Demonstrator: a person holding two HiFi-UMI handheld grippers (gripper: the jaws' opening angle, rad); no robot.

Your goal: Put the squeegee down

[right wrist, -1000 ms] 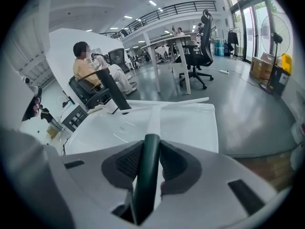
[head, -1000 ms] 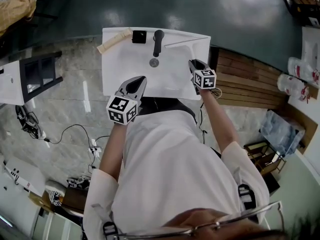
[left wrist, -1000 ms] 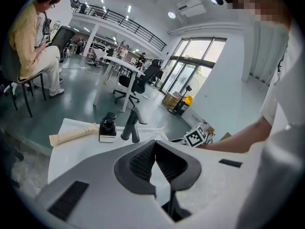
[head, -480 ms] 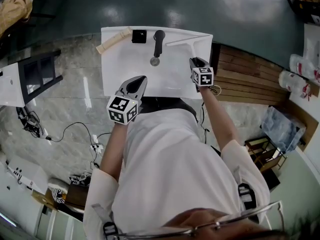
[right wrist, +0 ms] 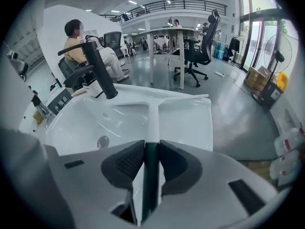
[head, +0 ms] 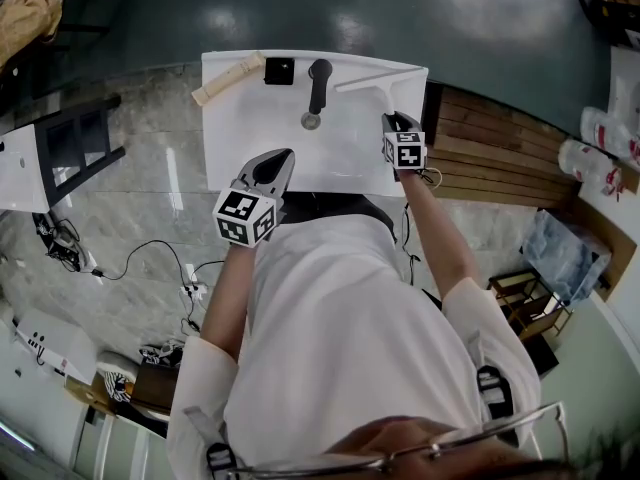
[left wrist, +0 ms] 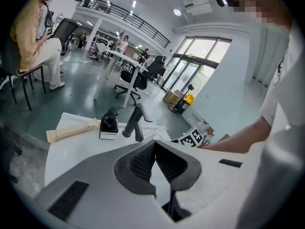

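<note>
Where the head view looks down: squeegee (head: 372,80) at the far right of white sink (head: 230,128), handle in right gripper (head: 391,120).
Left gripper view: left gripper (left wrist: 155,144), pads closed together, empty, above the sink.
Right gripper view: pads clamped on the squeegee's handle, blade along the sink's far rim.

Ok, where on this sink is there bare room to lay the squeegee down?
Free: the basin left of the drain, and the right ledge under the squeegee. Crowded: the back ledge, with roll, bottle and faucet.
</note>
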